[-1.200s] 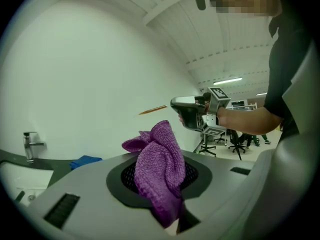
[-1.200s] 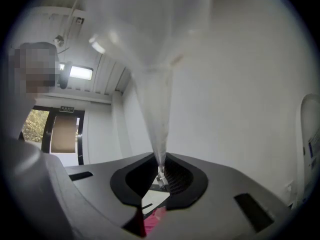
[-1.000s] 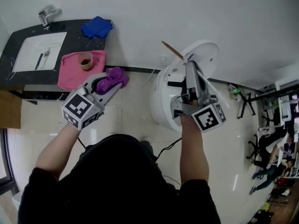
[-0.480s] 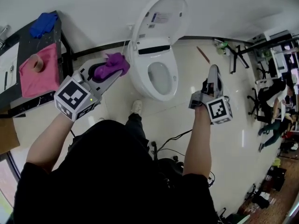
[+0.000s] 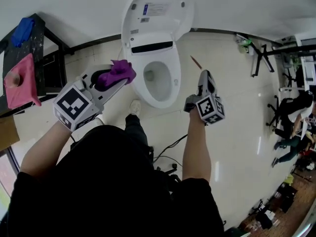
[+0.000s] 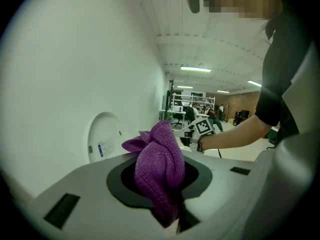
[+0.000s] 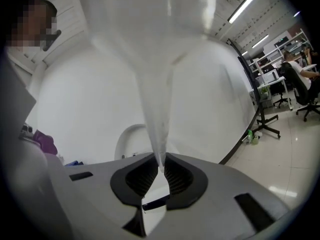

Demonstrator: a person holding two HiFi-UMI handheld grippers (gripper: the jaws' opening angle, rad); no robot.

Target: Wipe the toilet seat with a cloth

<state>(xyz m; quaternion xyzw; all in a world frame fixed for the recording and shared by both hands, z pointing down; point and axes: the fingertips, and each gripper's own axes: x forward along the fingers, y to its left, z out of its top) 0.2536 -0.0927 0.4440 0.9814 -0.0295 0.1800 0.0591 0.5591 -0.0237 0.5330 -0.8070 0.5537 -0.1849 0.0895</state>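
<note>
A white toilet stands at top centre of the head view, its lid raised against the wall and the bowl showing. My left gripper hangs just left of the bowl, shut on a bunched purple cloth. In the left gripper view the cloth fills the jaws, with the lid behind. My right gripper is over the floor right of the bowl, apart from it. Its fingers are pressed together and I see nothing between them.
A black counter at the left edge carries a pink cloth and a blue cloth. A brown stick lies on the floor right of the toilet. A wheeled black stand is at the top right, cables run by my feet.
My right gripper came off the toilet lid and moved out to the right of the bowl. The lid now stands open. The left gripper still holds the cloth.
</note>
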